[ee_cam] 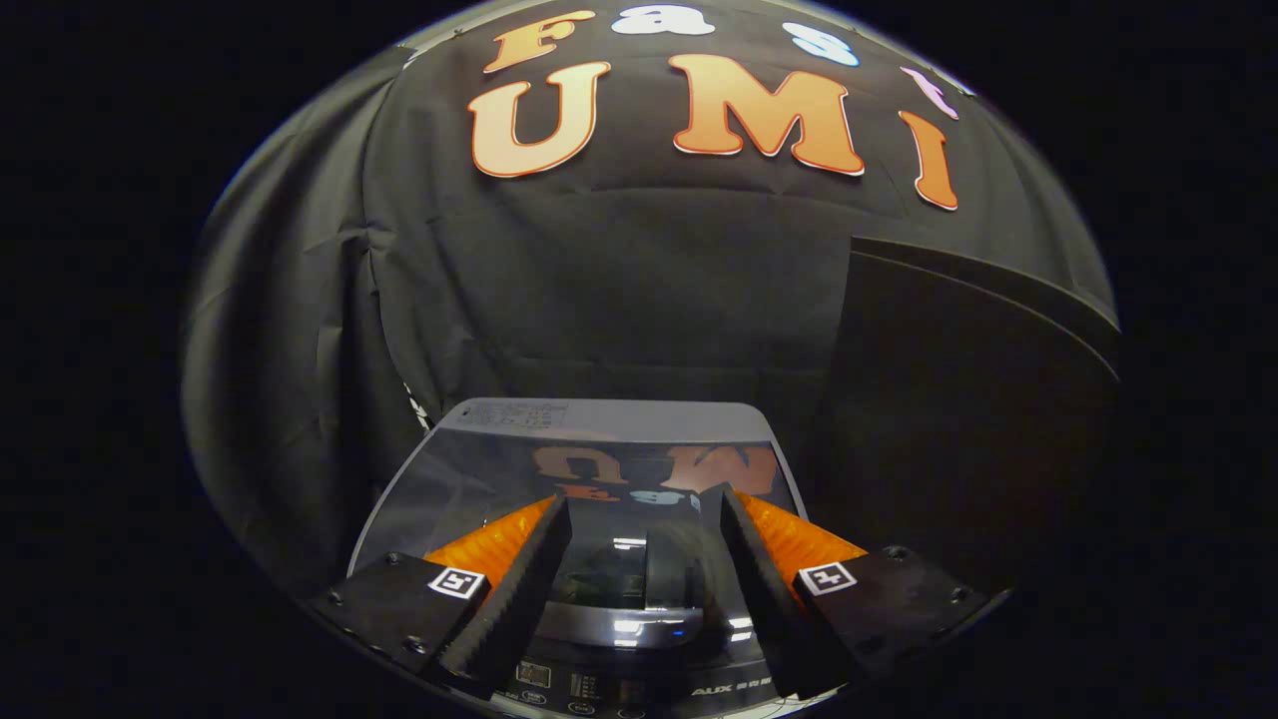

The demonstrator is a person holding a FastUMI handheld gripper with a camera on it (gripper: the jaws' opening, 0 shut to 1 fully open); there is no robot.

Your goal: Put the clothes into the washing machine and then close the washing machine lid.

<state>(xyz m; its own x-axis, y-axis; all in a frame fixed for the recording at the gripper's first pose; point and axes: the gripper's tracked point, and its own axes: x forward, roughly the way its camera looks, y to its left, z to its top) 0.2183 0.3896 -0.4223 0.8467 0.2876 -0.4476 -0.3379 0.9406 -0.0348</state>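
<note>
From the gripper view, the washing machine (609,439) sits low against the draped black cloth wall (619,290), with open room above it and to its left. To its right a dark flat panel (958,399) stands close by. The glossy lid (469,489) lies down flat over the tub, mirroring the wall. The gripper (639,509) hovers over it, fingers spread wide with nothing between them. The control strip (639,689) shows just below the fingers.

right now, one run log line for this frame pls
lid: down flat on washing machine | gripper: open, empty, over lid handle | clothes: unseen
</note>
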